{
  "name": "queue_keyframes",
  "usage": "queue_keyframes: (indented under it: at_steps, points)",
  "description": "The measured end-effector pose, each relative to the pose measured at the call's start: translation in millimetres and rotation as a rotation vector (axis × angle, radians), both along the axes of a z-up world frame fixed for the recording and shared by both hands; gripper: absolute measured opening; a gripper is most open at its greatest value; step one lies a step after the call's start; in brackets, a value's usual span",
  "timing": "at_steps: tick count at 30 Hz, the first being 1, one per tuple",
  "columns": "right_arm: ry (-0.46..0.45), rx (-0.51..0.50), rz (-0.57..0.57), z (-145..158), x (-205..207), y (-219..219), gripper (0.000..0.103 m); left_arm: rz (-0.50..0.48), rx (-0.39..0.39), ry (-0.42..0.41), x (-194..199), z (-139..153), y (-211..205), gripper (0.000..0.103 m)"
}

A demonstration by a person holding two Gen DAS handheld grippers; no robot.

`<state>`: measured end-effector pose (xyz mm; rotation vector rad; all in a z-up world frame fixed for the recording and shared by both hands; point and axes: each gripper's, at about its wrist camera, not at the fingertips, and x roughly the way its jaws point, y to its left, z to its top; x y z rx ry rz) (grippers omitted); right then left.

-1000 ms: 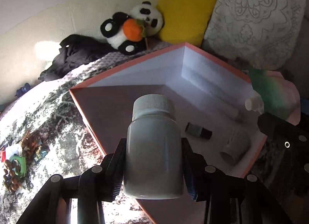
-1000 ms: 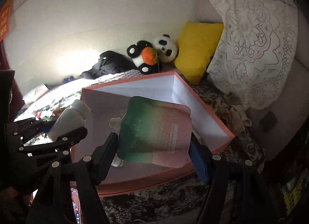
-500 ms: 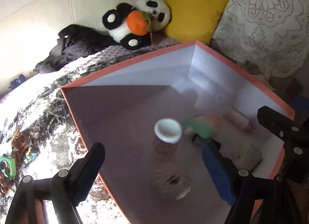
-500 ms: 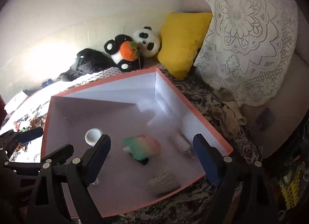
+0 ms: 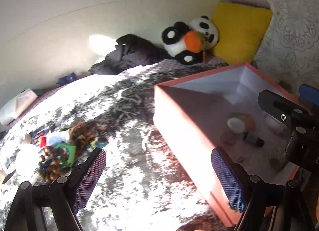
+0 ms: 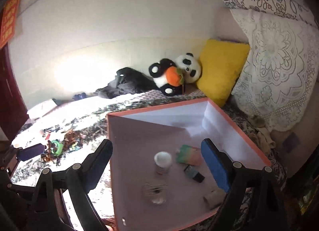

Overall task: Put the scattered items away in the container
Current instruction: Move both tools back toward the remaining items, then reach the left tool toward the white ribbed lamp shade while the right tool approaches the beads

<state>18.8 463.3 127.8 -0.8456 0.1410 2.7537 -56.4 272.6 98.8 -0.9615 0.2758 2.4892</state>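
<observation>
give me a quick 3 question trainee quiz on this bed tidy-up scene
1. True or false: the white-capped bottle lies inside the pink box.
2. Which side of the pink box is the pile of scattered items on in the right wrist view? A) left B) right C) inside it
3. Fill in: the plush panda leans next to a ______ cushion.

Key
1. True: it is on the box floor beside the green and pink pouch.
2. A
3. yellow
</observation>
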Motion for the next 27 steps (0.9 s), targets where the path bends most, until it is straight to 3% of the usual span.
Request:
queue_keyframes:
  at_steps: [12, 21, 27]
  points:
    - [-0.057, 0.013, 0.230, -17.1, -49.3, -161.5, 0.093, 0.240, -0.018, -0.037, -19.1, -30.9, -166.5, 0.090]
    - [-0.153, 0.014, 0.369, -57.1, -94.6, -267.0, 0.093, 0.391, -0.054, -0.070, -51.1, -61.0, -264.5, 0.090]
    - [-0.216, 0.027, 0.423, -91.6, -125.7, -312.9, 0.093, 0.528, -0.061, -0.093, -84.2, -89.4, -334.2, 0.090]
